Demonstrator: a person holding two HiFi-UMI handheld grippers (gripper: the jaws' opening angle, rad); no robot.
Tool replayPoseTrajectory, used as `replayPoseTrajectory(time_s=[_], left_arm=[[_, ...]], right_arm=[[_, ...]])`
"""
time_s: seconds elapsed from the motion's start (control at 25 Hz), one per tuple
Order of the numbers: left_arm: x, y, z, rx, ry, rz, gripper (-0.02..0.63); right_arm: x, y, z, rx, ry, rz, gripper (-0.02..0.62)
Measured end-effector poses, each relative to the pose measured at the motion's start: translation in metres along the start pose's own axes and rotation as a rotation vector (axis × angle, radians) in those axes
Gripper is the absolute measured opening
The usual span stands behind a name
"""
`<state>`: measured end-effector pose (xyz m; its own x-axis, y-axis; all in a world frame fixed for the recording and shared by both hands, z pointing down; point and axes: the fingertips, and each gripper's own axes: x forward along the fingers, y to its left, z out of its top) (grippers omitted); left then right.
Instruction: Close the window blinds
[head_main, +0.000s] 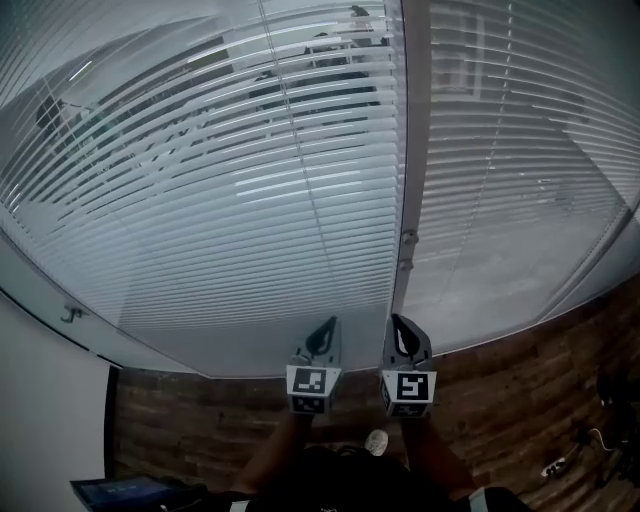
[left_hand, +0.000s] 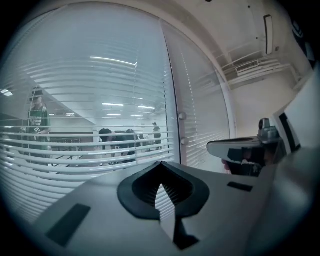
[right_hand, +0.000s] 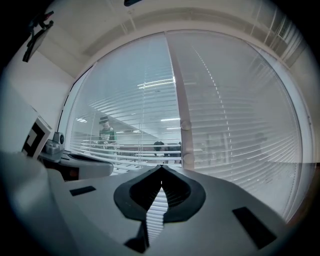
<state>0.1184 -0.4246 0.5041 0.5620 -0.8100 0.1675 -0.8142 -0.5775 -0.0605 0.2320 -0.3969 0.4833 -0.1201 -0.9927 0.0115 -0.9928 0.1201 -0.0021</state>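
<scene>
Two panels of white slatted blinds fill the window. The left blind (head_main: 230, 200) has its slats tilted open, so an office shows through it. The right blind (head_main: 520, 170) looks more shut. A grey mullion (head_main: 411, 130) with two round knobs (left_hand: 182, 116) parts them. My left gripper (head_main: 325, 326) and right gripper (head_main: 398, 322) are held side by side below the sill, pointing at the window near the mullion and touching nothing. In the left gripper view the left gripper (left_hand: 161, 164) is shut and empty. The right gripper (right_hand: 162, 167) is likewise shut and empty in its own view.
A brick-patterned wall (head_main: 520, 400) runs below the window. A white wall (head_main: 40, 400) stands at the left, with a dark screen (head_main: 125, 490) low beside it. Cables (head_main: 590, 440) lie on the floor at right. People stand behind the glass (left_hand: 37, 120).
</scene>
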Motion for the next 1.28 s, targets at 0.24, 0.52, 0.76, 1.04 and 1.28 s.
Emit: replayPoseTrajectory(time_s=[0.24,0.52,0.76,1.04,1.28], left_arm=[[0.01,0.006,-0.002,-0.006,0.007,0.031,-0.005],[0.016,0.013,0.004,0.012,-0.018,0.025,-0.005],[0.021,0.024,-0.001,0.018,-0.016,0.0,-0.005],[0.043,0.022,0.019,0.014,-0.042,-0.04,-0.005],[0.05,0.022,0.027,0.02,-0.064,-0.081,-0.005]], right_arm=[[0.007,-0.014,-0.001,-0.008,-0.019,-0.027,0.002],[0.016,-0.022,0.014,-0.006,-0.068,-0.049,0.002],[0.028,-0.024,0.019,-0.029,-0.087,-0.093,0.002],[0.049,-0.043,0.038,-0.04,-0.077,-0.095,0.003],[0.062,-0.055,0.05,-0.043,-0.071,-0.15,0.068]])
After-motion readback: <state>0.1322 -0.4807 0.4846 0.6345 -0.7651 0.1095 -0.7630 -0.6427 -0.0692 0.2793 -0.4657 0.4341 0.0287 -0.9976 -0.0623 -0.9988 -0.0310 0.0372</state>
